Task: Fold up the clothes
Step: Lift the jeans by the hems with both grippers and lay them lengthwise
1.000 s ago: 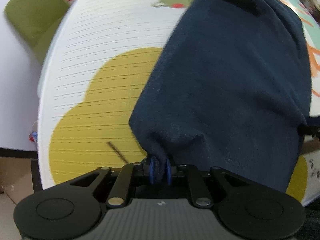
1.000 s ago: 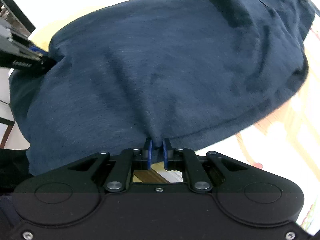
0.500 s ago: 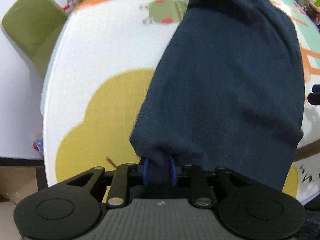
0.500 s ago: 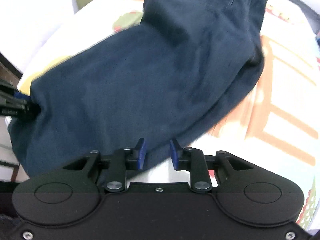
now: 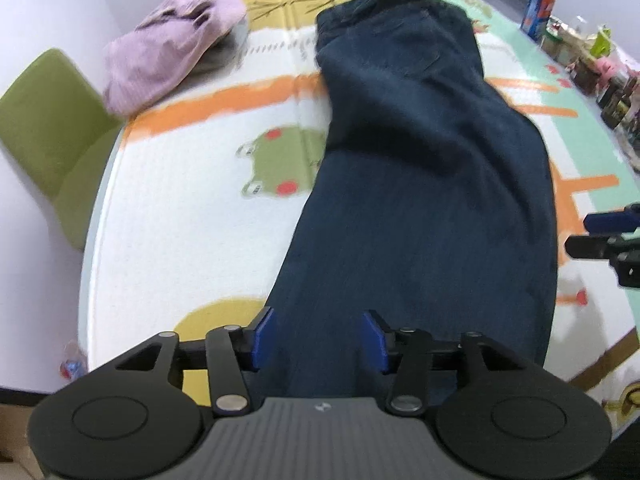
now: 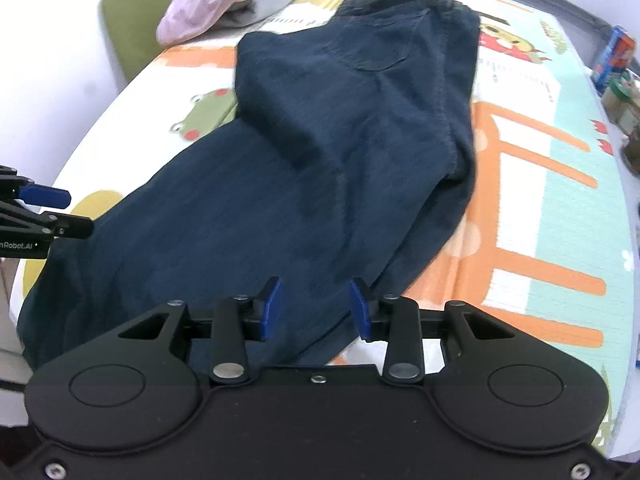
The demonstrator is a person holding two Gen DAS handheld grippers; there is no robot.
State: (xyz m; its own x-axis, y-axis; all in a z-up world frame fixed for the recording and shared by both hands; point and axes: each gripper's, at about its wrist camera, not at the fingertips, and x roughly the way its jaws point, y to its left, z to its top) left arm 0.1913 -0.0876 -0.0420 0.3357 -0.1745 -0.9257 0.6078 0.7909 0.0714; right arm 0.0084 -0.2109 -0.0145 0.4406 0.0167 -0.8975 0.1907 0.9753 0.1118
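Both tongs spread, holding nothing: left tongs (image 5: 320, 336), right tongs (image 6: 314, 308). Jeans (image 6: 320, 152) lie lengthwise on table (image 5: 192, 200).

I see a table covered by a cartoon-printed mat (image 5: 192, 216): white ground, orange bands, a green frog (image 5: 276, 168), yellow blobs and a mint strip along the right side. A pair of dark navy trousers (image 5: 420, 184) lies lengthwise down the middle, its near end reaching the table's front edge. A crumpled lilac garment (image 5: 172, 44) sits at the far left corner on something grey. Jars and cartons (image 5: 580, 48) crowd the far right edge.
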